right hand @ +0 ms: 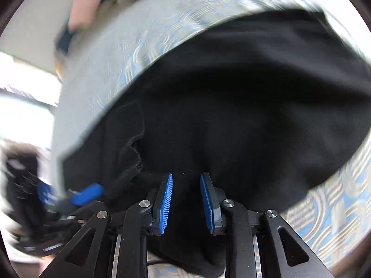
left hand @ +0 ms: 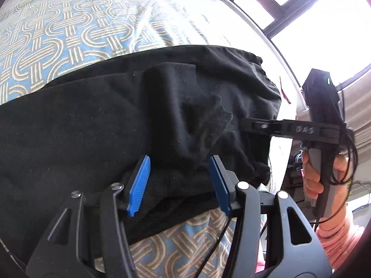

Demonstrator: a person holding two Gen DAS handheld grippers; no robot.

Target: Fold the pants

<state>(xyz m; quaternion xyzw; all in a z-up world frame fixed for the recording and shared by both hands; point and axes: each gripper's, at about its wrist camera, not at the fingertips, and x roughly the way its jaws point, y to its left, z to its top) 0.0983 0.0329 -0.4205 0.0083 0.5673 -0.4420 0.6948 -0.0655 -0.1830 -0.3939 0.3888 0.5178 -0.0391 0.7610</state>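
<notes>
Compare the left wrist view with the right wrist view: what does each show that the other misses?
Only the left wrist view shows the window, the hand in a pink sleeve holding the right gripper's handle, and that gripper from the side. Only the right wrist view shows the right gripper head-on, jaws apart with black cloth between them, plus a blurred side glimpse of the left gripper's blue pads. Both share the black pants on the patterned bedspread.

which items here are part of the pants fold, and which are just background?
In the job:
- black pants, bunched on the bed
- left gripper, jaws apart with cloth between
- right gripper, jaws apart over the cloth

Lying about:
- patterned bedspread underneath
- window behind the bed
</notes>
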